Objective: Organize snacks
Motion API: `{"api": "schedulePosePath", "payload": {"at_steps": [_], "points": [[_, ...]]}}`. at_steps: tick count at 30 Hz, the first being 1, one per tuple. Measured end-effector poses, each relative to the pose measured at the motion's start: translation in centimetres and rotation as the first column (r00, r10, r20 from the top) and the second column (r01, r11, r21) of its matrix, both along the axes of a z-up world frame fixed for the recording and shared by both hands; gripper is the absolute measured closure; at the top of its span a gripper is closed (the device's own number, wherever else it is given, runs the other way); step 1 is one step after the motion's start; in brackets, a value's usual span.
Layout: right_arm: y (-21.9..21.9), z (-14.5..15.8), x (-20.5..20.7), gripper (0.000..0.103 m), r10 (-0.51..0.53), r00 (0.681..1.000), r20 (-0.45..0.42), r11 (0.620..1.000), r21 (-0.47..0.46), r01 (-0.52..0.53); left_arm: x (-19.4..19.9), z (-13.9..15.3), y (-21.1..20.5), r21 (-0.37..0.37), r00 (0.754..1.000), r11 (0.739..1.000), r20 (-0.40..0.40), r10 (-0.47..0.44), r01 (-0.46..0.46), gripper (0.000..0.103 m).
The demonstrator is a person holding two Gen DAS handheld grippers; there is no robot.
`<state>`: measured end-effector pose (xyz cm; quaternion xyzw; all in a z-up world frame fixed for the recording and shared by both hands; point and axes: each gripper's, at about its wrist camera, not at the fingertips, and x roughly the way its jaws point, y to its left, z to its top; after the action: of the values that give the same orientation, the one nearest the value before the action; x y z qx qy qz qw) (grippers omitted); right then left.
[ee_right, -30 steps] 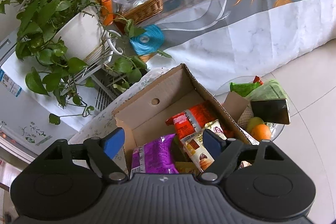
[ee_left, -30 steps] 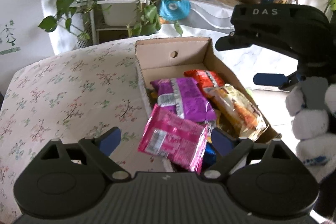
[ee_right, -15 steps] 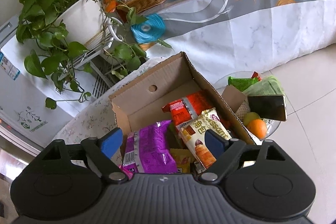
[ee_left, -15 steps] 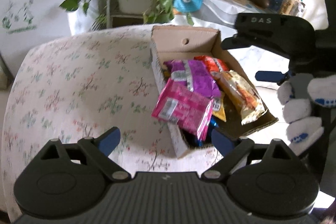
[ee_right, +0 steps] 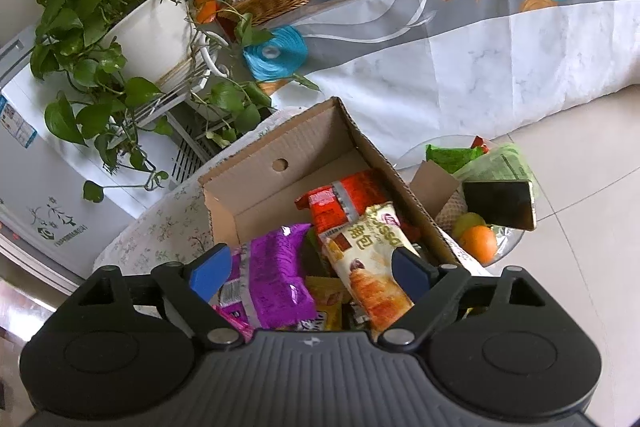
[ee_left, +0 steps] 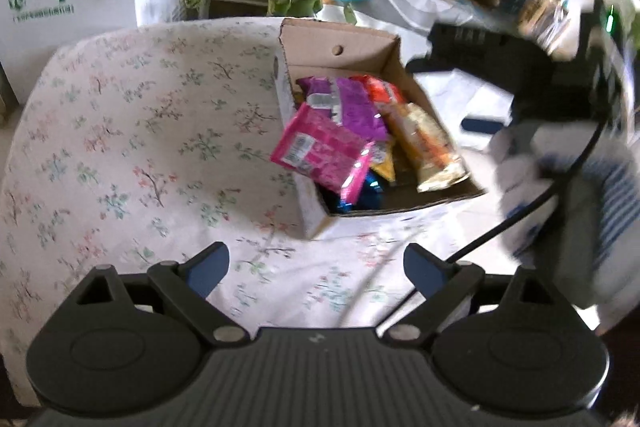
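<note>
— Where do we find the snacks?
— In the open brown cardboard box [ee_left: 340,43] at the far right edge of our floral-clothed counter [ee_left: 120,147]. A pink foil packet [ee_left: 320,151] hangs over the box's left wall, beside a purple packet [ee_left: 352,103], an orange-red packet [ee_right: 344,201] and a cream croissant packet [ee_right: 372,263].
— And our fingers?
— Our left gripper [ee_left: 316,267] is spread, holding nothing, above the near edge. Our right gripper [ee_right: 310,269] is also spread and empty, over the box.
</note>
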<state>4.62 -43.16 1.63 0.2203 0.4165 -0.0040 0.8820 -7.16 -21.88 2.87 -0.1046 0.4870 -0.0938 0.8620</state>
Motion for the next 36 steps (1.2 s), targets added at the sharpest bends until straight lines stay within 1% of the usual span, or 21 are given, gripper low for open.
{"api": "schedulePosePath", "payload": {"at_steps": [2,6,10,13,15,21,26,30,32,36], "points": [[-0.1,0.0,-0.2,0.012,-0.001,1.0,-0.001,1.0,-0.009,0.001,-0.2,0.9,0.4,-0.034,1.0,0.999,0.007,0.009,-0.008,0.007],[-0.2,0.3,-0.3,0.012,0.01,1.0,0.016,1.0,-0.01,-0.01,-0.6,2.6,0.8,-0.043,1.0,0.999,0.017,0.023,-0.022,0.007],[-0.1,0.7,-0.4,0.011,0.014,0.999,0.036,1.0,0.015,-0.014,-1.1,4.0,1.0,-0.063,0.999,0.997,0.025,0.034,-0.033,0.007],[0.1,1.0,-0.5,0.011,0.026,0.998,0.05,1.0,0.005,-0.027,-1.5,4.8,0.9,-0.086,0.999,0.996,0.013,0.037,-0.035,0.007],[0.1,1.2,-0.6,0.011,0.029,0.998,0.057,1.0,0.0,-0.029,-1.9,5.5,0.6,-0.104,1.0,0.994,0.009,0.029,-0.028,0.007],[-0.3,1.7,-1.1,0.01,0.013,0.997,0.074,1.0,-0.008,-0.012,-2.8,7.2,-1.6,-0.099,0.999,0.995,0.039,-0.013,0.016,0.007],[-0.7,1.9,-1.6,0.01,0.002,0.996,0.087,1.0,-0.007,-0.002,-2.9,7.8,-2.6,-0.107,1.0,0.994,0.029,-0.011,0.014,0.007],[-0.6,2.1,-1.4,0.009,-0.013,0.996,0.092,1.0,-0.002,0.013,-2.7,8.7,-3.7,-0.137,0.999,0.99,0.002,-0.046,0.046,0.007],[-0.3,2.2,-1.1,0.009,-0.006,0.996,0.094,1.0,-0.014,0.007,-2.3,9.2,-4.5,-0.13,0.997,0.988,0.027,-0.075,0.078,0.007],[0.5,2.5,-1.1,0.007,0.018,0.995,0.101,0.998,-0.066,-0.012,-1.0,9.4,-5.6,-0.112,0.994,0.989,0.053,-0.093,0.099,0.007]]}}
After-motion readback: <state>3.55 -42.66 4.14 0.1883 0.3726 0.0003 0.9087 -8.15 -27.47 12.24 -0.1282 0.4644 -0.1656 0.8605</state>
